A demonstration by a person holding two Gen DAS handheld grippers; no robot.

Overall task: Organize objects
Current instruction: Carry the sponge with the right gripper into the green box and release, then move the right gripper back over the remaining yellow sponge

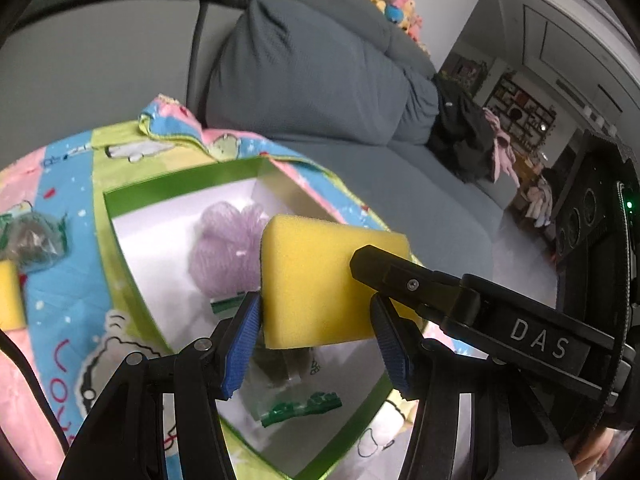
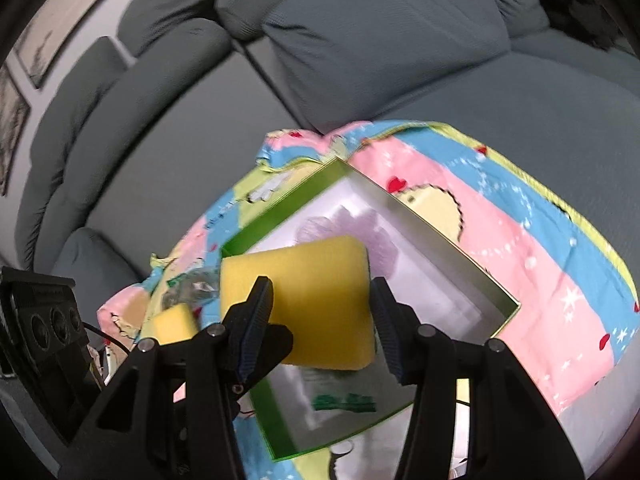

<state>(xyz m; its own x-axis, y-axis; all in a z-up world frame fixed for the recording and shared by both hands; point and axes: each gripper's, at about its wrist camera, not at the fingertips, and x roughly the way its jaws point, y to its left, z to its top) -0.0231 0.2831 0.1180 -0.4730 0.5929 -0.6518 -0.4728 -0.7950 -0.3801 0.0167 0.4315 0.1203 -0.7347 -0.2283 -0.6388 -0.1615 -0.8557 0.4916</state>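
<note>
Here both hand-held grippers (image 1: 316, 316) (image 2: 322, 320) pinch yellow sponge (image 1: 320, 280) – "DAS" on right one – above green box (image 1: 120, 236).

The left gripper (image 1: 316, 320) is black with ribbed blue pads (image 1: 240, 346) and silver screws; the right gripper (image 2: 322, 320) looks alike, "DAS" lettered.

Soft indoor light, blurred fisheye edges

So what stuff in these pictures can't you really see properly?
- Purple fluffy thing in the green box: both views, partly behind the yellow sponge.
- Green-printed bag: right wrist view, blurred, print unreadable.
- Second sponge: left wrist view, cut off by the edge.
- Crinkly wrapper: left wrist view, contents unclear.
</note>
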